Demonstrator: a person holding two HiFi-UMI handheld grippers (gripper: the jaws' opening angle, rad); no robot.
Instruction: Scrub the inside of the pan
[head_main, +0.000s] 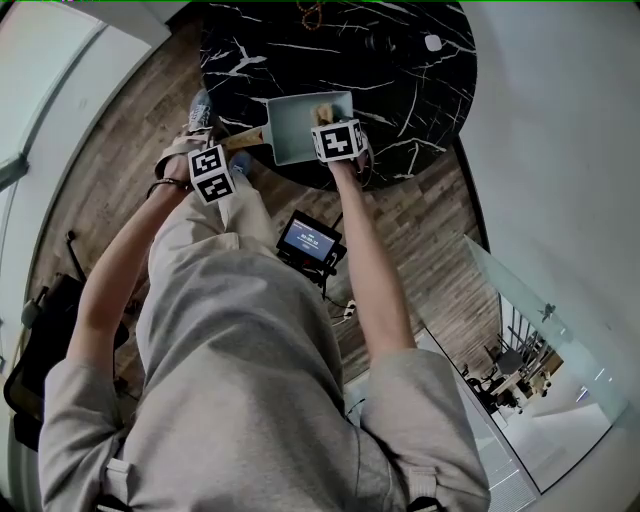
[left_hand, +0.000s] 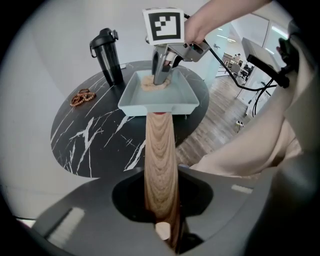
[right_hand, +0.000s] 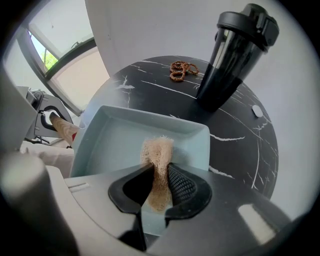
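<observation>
Beyond the pan, on the black marble counter: dark bottle standing upright, bead bracelet near it, both well clear of the pan. Left tongs clamped narrow on the pan's wooden handle, out past the counter edge. Right tongs pinched on a tan scrubber, down on the pan floor at the side far from the handle.

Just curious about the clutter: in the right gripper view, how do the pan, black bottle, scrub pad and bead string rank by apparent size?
1. pan
2. black bottle
3. scrub pad, though it sits nearest the camera
4. bead string
</observation>
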